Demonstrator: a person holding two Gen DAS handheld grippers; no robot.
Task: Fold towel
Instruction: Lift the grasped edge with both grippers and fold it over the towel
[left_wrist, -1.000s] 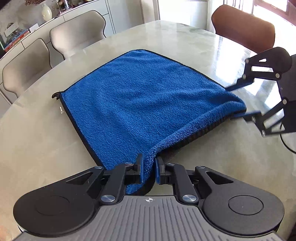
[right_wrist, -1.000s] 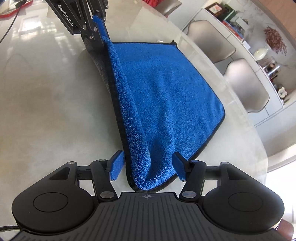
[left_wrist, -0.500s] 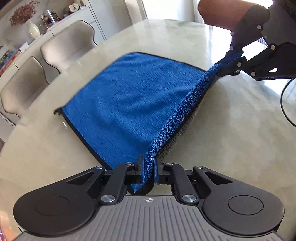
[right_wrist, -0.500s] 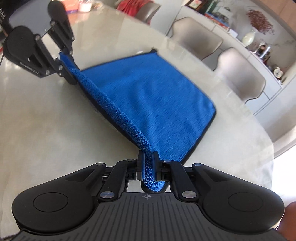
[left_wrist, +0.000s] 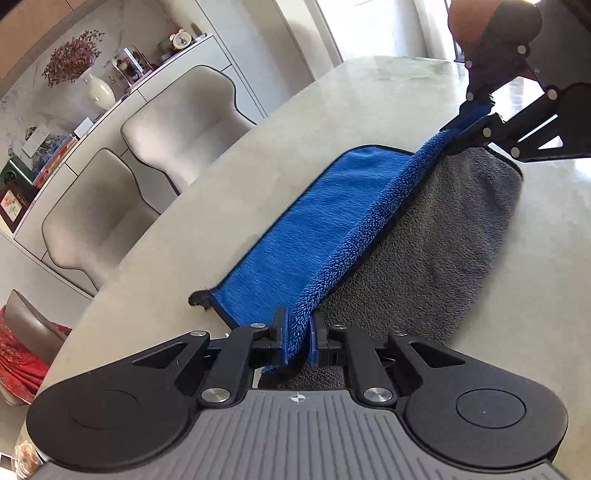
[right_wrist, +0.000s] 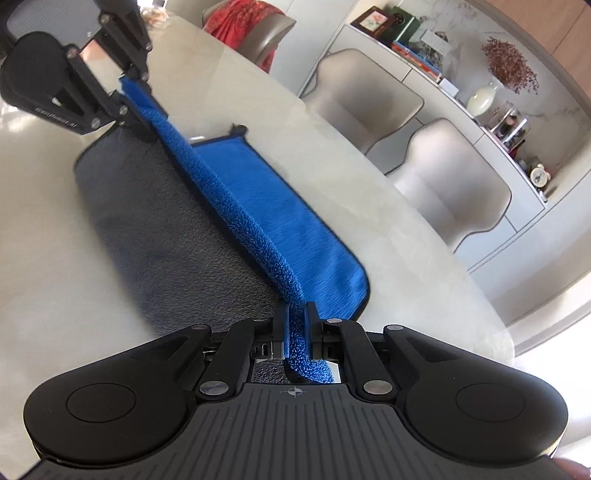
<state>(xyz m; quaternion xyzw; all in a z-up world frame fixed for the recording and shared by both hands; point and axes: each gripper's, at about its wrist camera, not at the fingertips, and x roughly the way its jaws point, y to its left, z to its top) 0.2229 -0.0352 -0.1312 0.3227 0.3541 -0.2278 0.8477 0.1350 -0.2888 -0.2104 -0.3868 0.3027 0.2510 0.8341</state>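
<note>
The towel (left_wrist: 306, 236) is blue on top and grey underneath, with a dark hem. My left gripper (left_wrist: 298, 334) is shut on one corner of its near edge. My right gripper (right_wrist: 296, 325) is shut on the other corner, and it shows at the top right of the left wrist view (left_wrist: 476, 125). The held edge (right_wrist: 236, 206) is lifted and stretched taut between the two grippers. The grey underside (left_wrist: 424, 243) hangs down to the table on one side; the blue strip (right_wrist: 306, 229) lies flat on the other. The left gripper shows at the top left of the right wrist view (right_wrist: 129, 88).
The towel lies on a pale marble table (left_wrist: 295, 122). Beige chairs (left_wrist: 177, 122) stand along its far side, with a white sideboard (right_wrist: 461, 92) holding a vase and books behind them. A chair with red cloth (left_wrist: 22, 350) stands near the table edge.
Both grippers have lifted the held edge higher and carried it over toward the far edge. The grey underside now shows and the visible blue area has shrunk to a strip.
</note>
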